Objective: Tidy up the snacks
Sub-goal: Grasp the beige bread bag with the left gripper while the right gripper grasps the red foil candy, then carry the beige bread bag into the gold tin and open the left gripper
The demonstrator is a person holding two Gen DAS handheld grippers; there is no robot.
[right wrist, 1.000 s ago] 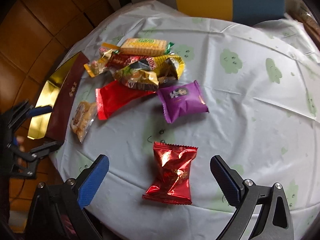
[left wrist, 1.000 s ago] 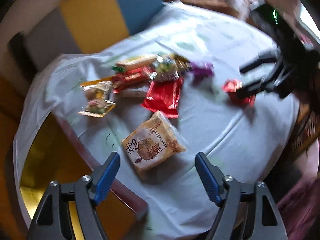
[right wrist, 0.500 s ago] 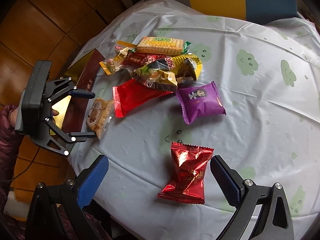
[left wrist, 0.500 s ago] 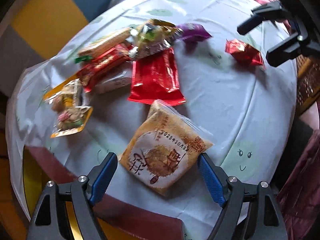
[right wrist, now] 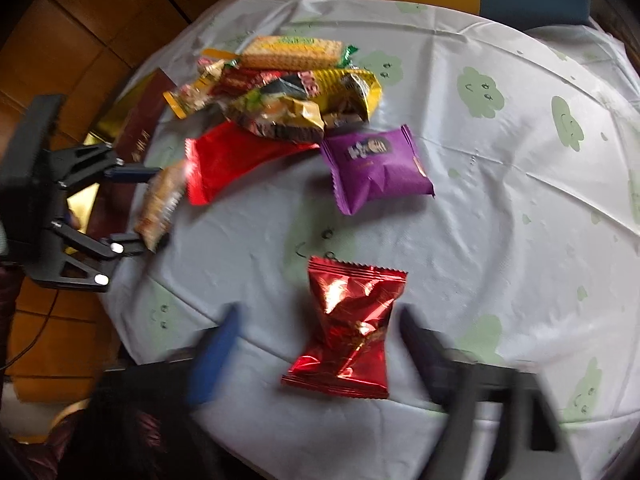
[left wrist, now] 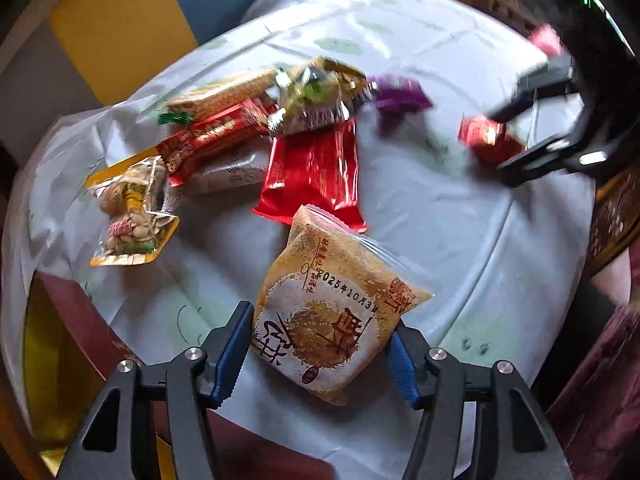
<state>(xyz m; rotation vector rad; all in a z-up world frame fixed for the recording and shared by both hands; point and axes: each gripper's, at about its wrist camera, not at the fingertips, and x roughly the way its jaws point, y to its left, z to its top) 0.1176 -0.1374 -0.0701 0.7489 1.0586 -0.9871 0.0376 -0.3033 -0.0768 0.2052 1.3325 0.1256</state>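
The left gripper (left wrist: 320, 350) has its fingers open around the tan pastry packet (left wrist: 328, 316), the pads just beside its edges. It looks light, puffy and crushable; its flanks suit a gentle pinch. The right gripper (right wrist: 316, 354) stands open with the crinkly red foil packet (right wrist: 348, 328) lying between its fingers on the surface (right wrist: 500, 220), probably slippery.

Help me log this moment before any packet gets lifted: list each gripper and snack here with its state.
Left gripper: open, fingers either side of the tan cake packet, which lies flat.
Right gripper: open, blurred, straddling the shiny red packet, which is crinkled, sealed, on the cloth.
Purple packet: sealed, lying alone.
Yellow bag: crumpled, on the pile.
Peanut packet: flat.
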